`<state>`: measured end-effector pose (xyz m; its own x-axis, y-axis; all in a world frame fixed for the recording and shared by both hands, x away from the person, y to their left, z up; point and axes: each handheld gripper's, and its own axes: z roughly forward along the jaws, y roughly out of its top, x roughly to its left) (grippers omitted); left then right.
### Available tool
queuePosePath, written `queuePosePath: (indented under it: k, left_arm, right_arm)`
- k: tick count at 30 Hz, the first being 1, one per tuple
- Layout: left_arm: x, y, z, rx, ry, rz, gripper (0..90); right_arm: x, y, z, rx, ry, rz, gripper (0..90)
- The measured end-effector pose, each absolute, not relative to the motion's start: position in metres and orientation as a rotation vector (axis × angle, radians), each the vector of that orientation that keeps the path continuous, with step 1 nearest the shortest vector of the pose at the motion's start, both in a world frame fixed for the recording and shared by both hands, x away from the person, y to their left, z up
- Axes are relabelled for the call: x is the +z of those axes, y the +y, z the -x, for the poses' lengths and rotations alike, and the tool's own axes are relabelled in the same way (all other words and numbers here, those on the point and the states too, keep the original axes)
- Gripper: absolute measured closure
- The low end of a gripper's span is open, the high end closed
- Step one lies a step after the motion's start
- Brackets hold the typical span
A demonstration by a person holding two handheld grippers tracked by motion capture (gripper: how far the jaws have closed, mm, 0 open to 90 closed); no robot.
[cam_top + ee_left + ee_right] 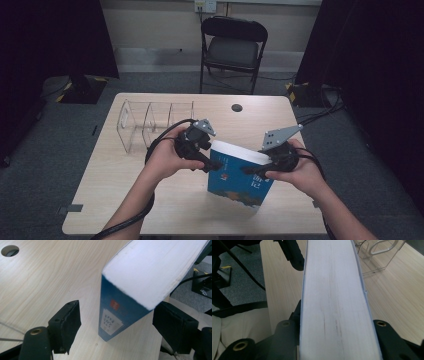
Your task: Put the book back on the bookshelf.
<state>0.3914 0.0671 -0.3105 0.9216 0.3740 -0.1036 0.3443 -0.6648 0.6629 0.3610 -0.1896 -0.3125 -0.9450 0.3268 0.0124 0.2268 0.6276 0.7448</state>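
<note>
We held a thick blue paperback book [240, 175] upright on the pale wood-grain table [125, 200], near the middle. Our right gripper [250, 170] clamped its jaws across the white page block; our left gripper [215, 165] stood with jaws spread around the spine corner. The book looked stiff, fairly heavy, with a smooth glossy cover; gripping across its thickness seemed safest. A clear plastic rack [150, 125] stood far left.

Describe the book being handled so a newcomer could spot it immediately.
On the light wooden table, look at the near right part, between the person's two hands. The book stands there tilted, with a blue cover and thick white page block, right gripper clamping it; the clear plastic rack farther left holds nothing.
</note>
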Motion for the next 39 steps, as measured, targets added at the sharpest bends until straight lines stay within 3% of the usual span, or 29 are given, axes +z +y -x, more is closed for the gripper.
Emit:
queuePosePath:
  k: [14,20,26,31,39]
  left_arm:
    - [-0.309,0.054,-0.393,0.056,0.425,-2.382,24.0]
    - [-0.306,0.050,-0.393,0.043,0.367,-2.369,31.8]
    - [-0.305,0.048,-0.393,0.035,0.339,-2.364,34.1]
    - [-0.305,0.049,-0.392,0.052,0.303,-2.377,36.9]
    - [-0.302,0.047,-0.391,0.054,0.274,-2.417,42.1]
  right_arm:
    - [-0.313,-0.190,-0.361,1.224,2.718,-0.467,57.5]
    - [-0.313,-0.190,-0.361,1.221,2.721,-0.467,57.1]
    - [-0.313,-0.190,-0.360,1.229,2.721,-0.468,56.0]
    - [-0.315,-0.192,-0.361,1.263,2.699,-0.497,45.4]
    - [-0.317,-0.198,-0.359,1.278,2.628,-0.485,36.6]
